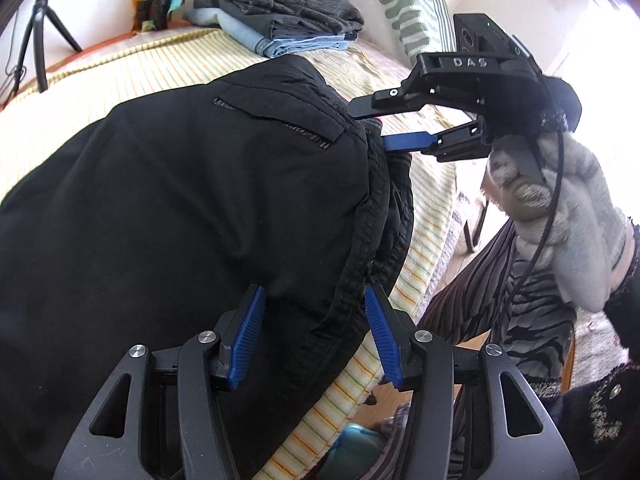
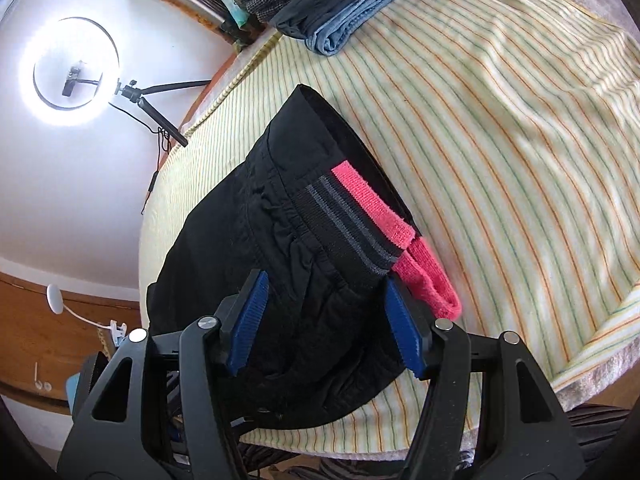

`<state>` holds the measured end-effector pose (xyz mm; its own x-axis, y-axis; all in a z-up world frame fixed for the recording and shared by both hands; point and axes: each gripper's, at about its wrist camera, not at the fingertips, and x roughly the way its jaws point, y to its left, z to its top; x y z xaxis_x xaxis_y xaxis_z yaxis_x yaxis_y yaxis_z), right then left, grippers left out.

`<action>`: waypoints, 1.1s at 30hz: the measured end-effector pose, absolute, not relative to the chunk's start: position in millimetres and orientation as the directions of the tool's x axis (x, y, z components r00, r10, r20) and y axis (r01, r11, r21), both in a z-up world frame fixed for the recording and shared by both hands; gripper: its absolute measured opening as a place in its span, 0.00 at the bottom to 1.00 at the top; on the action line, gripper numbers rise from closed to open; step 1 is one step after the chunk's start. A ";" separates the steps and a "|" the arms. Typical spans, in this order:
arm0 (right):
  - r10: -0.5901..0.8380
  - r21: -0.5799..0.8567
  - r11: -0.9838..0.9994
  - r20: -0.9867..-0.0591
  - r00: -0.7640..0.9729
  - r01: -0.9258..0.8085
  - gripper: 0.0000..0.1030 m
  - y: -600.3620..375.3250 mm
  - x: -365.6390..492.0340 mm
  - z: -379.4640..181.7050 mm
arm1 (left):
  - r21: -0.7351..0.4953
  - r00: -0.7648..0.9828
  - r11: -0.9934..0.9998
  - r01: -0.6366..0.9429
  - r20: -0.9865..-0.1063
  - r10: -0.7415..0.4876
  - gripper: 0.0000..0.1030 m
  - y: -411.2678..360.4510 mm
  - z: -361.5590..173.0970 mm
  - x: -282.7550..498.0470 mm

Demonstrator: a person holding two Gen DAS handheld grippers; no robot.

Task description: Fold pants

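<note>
Bed (image 2: 500, 128): covered by a striped sheet, with a stack of folded clothes (image 1: 280, 16) at its far end.
Pants (image 1: 180, 208): black, lying on the bed, waistband at its near edge.
Right gripper (image 2: 326, 322): fingers spread wide, waistband cloth between them.
Left gripper (image 1: 314, 340): fingers apart, straddling the waistband seam, not clamped.

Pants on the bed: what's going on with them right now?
A person with tongs in each hand is folding black pants on a striped sheet. Both tongs are open around the waistband edge: the left tongs straddle the hem near the bed's edge, the right tongs sit by the pink-striped elastic. Neither has clamped yet. A stack of folded clothes lies at the far end.
</note>
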<state>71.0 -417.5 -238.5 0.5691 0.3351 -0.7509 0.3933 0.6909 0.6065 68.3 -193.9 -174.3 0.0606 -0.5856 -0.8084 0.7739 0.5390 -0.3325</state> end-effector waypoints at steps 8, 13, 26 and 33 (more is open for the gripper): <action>0.316 0.636 0.647 -0.725 0.612 0.420 0.16 -426.1 65.9 -246.1 | -0.249 0.105 0.511 0.822 -0.817 -0.567 0.49 -206.2 -164.6 50.7; 0.303 0.653 0.655 -0.687 0.660 0.380 0.14 -426.4 51.7 -231.3 | -0.197 0.137 0.508 0.839 -0.826 -0.547 0.49 -213.9 -169.8 46.8; 0.282 0.656 0.678 -0.648 0.707 0.331 0.12 -430.2 8.5 -201.7 | -0.285 0.075 0.447 0.848 -0.770 -0.634 0.14 -208.4 -153.0 43.5; 0.264 0.602 0.700 -0.717 0.645 0.383 0.12 -433.4 6.1 -234.1 | -0.285 0.039 0.434 0.855 -0.799 -0.601 0.13 -220.0 -173.6 37.4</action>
<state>6.1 -433.4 -234.1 0.6448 0.2638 -0.7174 0.3834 0.7003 0.6022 37.4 -220.0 -173.6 0.0390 -0.6006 -0.7986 0.8547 0.4340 -0.2847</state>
